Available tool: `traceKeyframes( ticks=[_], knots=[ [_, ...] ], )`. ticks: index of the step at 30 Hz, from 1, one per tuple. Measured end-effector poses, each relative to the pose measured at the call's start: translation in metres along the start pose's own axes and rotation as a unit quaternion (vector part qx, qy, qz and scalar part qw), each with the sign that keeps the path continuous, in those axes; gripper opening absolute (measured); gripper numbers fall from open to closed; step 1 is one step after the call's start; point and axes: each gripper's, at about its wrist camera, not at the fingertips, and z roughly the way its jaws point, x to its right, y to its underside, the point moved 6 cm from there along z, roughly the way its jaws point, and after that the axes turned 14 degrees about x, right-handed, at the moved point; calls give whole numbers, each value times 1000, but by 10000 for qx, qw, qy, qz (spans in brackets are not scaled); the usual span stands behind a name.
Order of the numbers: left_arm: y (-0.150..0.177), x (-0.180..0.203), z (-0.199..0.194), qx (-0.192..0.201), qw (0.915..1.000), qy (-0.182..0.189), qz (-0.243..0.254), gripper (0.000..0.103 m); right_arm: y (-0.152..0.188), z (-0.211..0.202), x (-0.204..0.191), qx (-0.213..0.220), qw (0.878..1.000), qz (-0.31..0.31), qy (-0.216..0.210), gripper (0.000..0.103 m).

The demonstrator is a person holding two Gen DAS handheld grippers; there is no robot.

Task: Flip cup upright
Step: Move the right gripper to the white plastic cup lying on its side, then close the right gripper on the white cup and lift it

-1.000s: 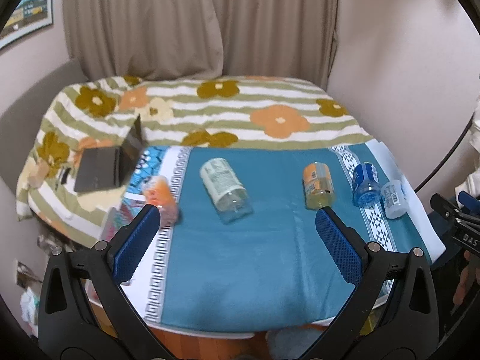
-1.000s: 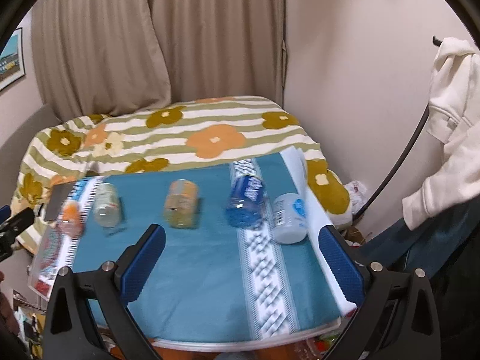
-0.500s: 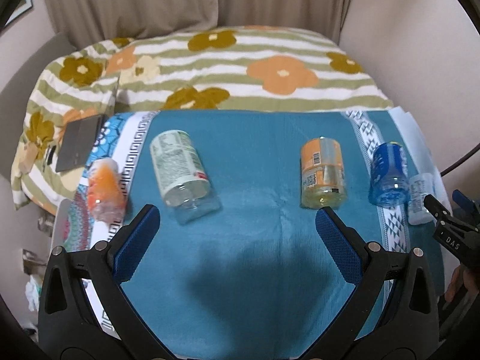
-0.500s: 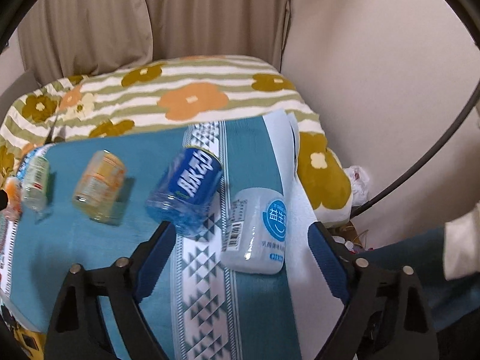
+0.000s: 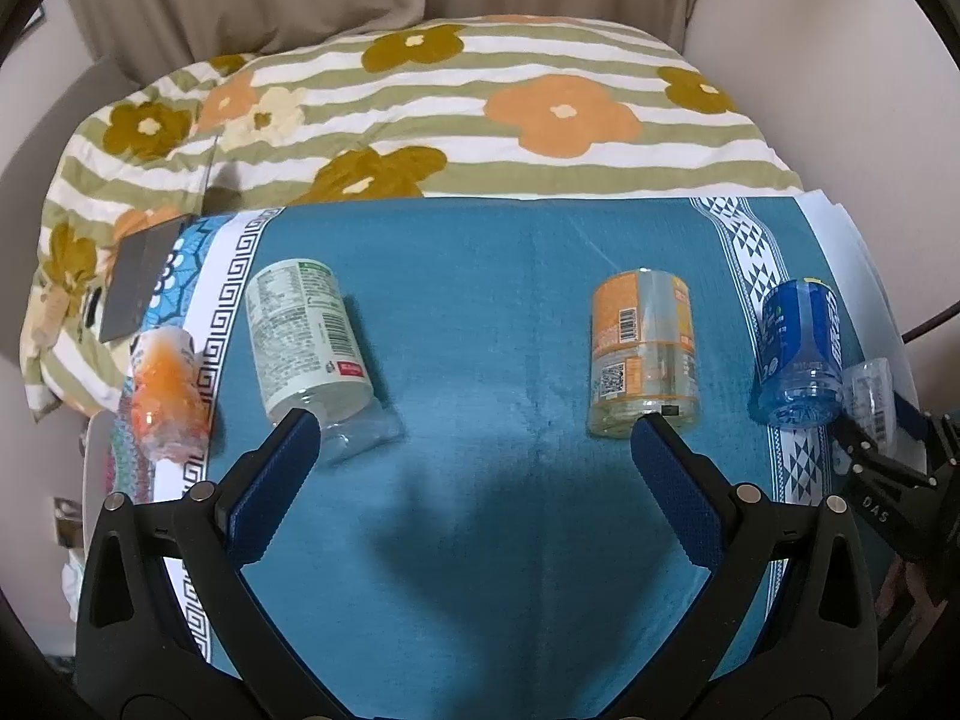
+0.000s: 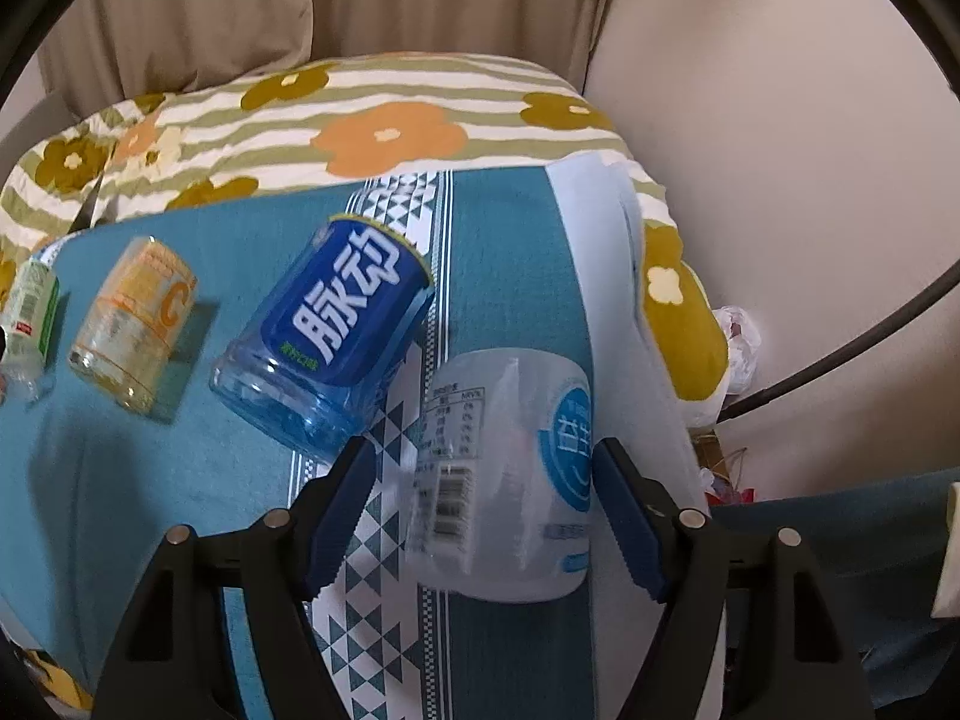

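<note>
Closing in from half a second ago, the right claw point(image 6: 483, 498) is now straddling the pale cup point(image 6: 504, 474), lying on its side at the cloth's near right edge, jaws still parted, not yet gripping. The left claw point(image 5: 474, 450) is hovering open over the teal cloth point(image 5: 480, 300). Beyond, a flowered bedspread point(image 5: 456, 120) is meeting beige curtains point(image 6: 300, 6).

My left gripper point(image 5: 474, 450) has black frames and silver screws. Blue ridged pads point(image 5: 273, 495) line its fingers. My right gripper point(image 6: 483, 516) matches.
</note>
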Motion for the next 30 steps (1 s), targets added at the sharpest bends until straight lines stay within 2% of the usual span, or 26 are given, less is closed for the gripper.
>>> traceKeyframes(
  ticks=[4, 16, 24, 30],
  knots=[
    [2, 1, 1, -23, 10000, -5, -29, 103, 6, 6, 0, -148, 9999, -48, 5, 62],
    [7, -9, -7, 13, 9999, 22, -154, 103, 4, -1, -3, -140, 9997, -194, 26, 55],
    [9, -34, -30, 259, 9993, 52, -261, 103, -13, -32, -14, 114, 9998, -158, 62, 55],
    [19, -66, -56, 425, 9986, 92, -305, 103, -21, -66, -44, 269, 9995, 46, -126, 55]
  ],
)
